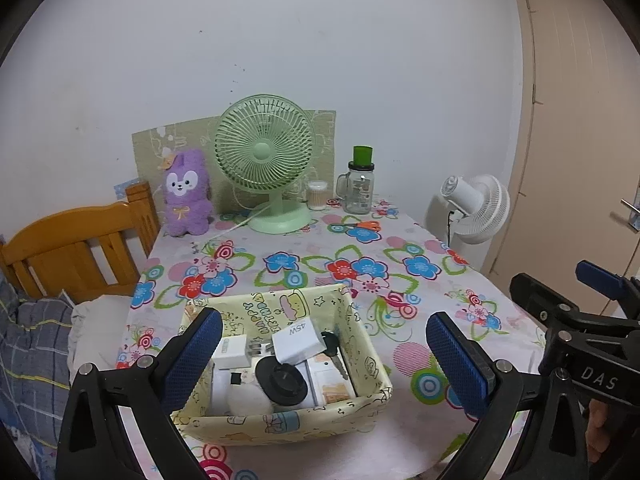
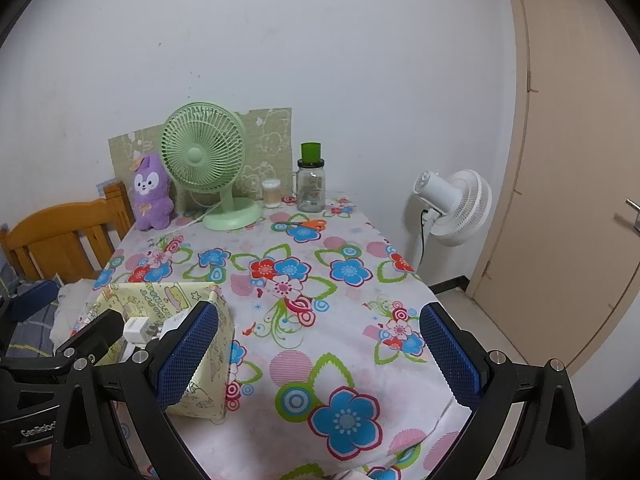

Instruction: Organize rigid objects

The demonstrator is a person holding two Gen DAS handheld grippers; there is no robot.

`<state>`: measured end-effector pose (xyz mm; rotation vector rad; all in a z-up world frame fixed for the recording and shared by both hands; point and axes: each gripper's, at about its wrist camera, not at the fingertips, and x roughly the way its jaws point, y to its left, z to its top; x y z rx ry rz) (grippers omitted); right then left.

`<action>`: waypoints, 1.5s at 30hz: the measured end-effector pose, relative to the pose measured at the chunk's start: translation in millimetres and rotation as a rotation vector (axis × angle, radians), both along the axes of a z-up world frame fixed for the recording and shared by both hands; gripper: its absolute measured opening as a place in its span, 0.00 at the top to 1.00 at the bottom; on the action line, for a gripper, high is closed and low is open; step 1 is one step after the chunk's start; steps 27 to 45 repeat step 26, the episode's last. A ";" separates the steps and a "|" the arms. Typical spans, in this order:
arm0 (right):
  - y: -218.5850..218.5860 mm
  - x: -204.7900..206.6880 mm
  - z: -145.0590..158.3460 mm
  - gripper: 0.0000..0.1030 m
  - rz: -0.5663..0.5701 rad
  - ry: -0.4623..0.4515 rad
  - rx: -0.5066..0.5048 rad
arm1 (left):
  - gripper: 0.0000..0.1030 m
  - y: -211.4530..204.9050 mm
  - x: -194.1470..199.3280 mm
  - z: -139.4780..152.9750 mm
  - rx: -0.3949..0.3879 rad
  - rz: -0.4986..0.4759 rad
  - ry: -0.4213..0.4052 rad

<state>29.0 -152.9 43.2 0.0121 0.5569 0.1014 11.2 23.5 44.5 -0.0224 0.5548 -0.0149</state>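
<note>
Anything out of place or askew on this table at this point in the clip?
One stray: orange-handled scissors lie loose on the floral tablecloth near the glass mug jar, while chargers and keys sit piled in the yellow cartoon-print box. Nothing spilled or visibly damaged.

The floral-clothed table (image 1: pixel 400 248) bears a yellow box (image 1: pixel 360 360), green fan (image 1: pixel 264 148), jar (image 1: pixel 359 190).
</note>
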 end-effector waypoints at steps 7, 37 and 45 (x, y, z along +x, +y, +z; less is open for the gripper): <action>-1.1 4.3 -2.5 0.01 0.013 0.007 0.008 | 0.00 -1.1 2.1 -0.7 0.007 0.005 0.002; 1.1 17.6 -7.4 0.01 0.018 0.022 -0.007 | 0.00 2.2 10.9 -8.2 -0.004 0.016 0.023; 1.1 17.6 -7.4 0.01 0.018 0.022 -0.007 | 0.00 2.2 10.9 -8.2 -0.004 0.016 0.023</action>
